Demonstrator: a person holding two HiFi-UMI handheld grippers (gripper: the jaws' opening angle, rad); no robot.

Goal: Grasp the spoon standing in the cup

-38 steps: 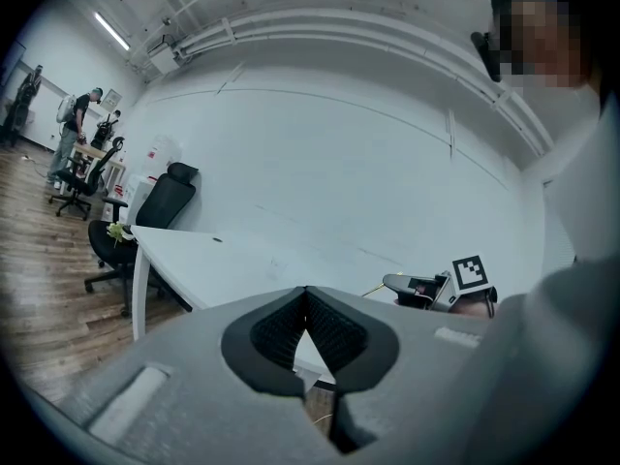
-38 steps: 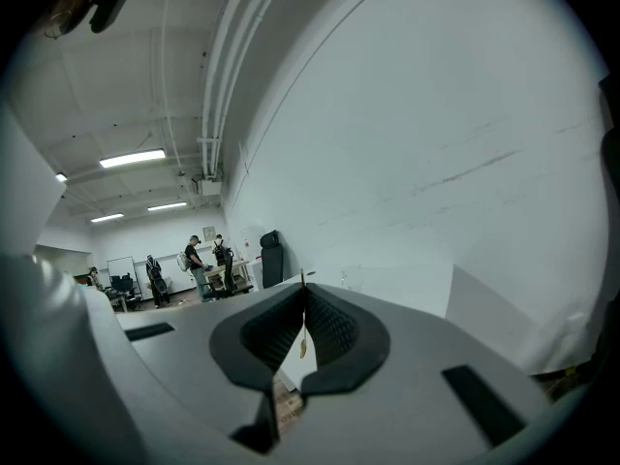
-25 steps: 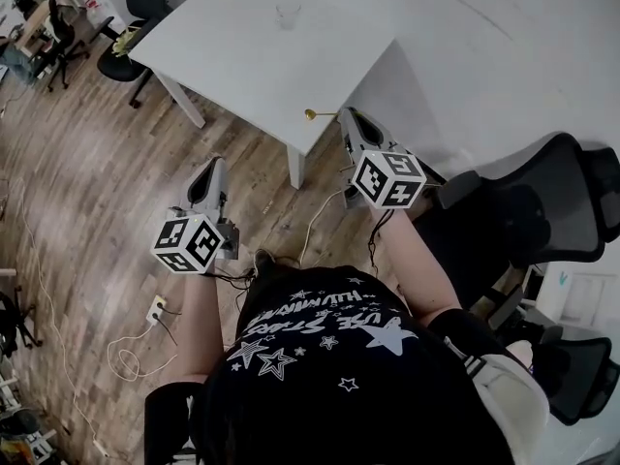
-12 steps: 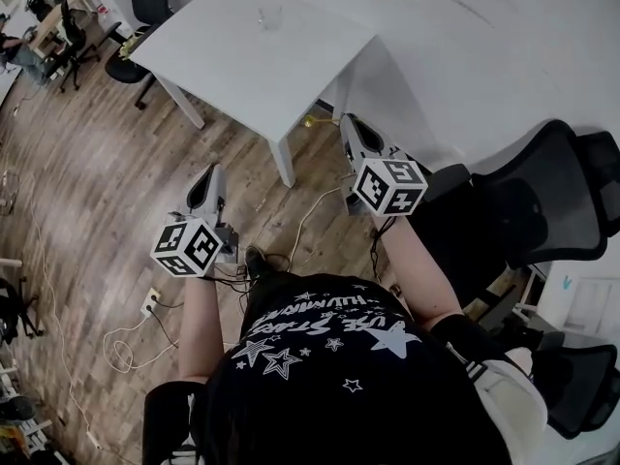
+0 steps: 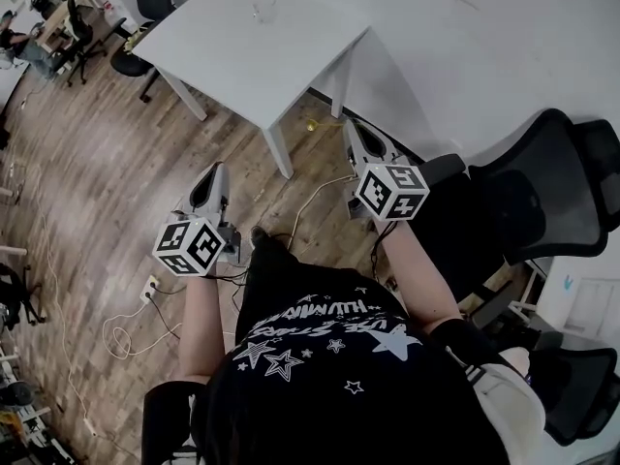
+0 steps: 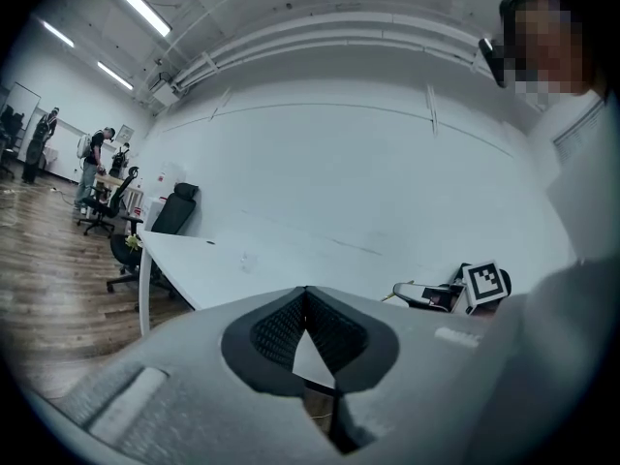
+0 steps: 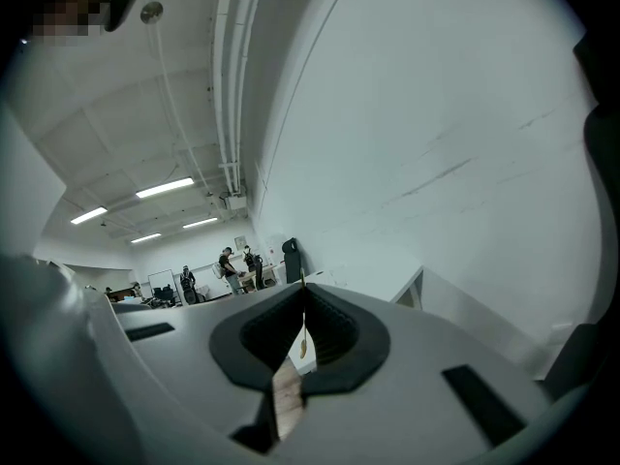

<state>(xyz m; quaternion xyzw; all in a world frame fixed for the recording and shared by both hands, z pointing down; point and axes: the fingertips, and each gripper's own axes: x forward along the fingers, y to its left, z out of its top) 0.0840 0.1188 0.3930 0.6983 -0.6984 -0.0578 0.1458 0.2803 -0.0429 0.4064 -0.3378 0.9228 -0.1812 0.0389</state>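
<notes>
**Head view.** I hold 2 hand-held grippers about level over the wooden floor (image 5: 97,163), short of the white counter (image 5: 242,66). My right hand-held gripper (image 5: 351,126) is closed narrow on the gold spoon (image 5: 311,124). The spoon's bowl sticks out past the tips. It is near the counter's near corner and well apart from the clear cup (image 5: 262,11), which stands on the counter's far side. My left hand-held gripper (image 5: 215,170) is out over bare floor, left of that corner.

**Right gripper view.** This view alone shows the grip: the spoon sits edge-on in the slit between the 2 closed jaws.

**Left gripper view.** This view alone shows my left jaws meeting at their tips with nothing between them. It also shows people (image 6: 97,158) standing at the room's far end.

**Edges and room.** The counter's near corner and leg lie ahead, between my 2 hand-held grippers. Open floor spreads to my left, with a white cable (image 5: 126,337) lying by my feet. A black office chair (image 5: 533,192) stands close on my right. The white wall (image 5: 484,46) runs behind the counter.
</notes>
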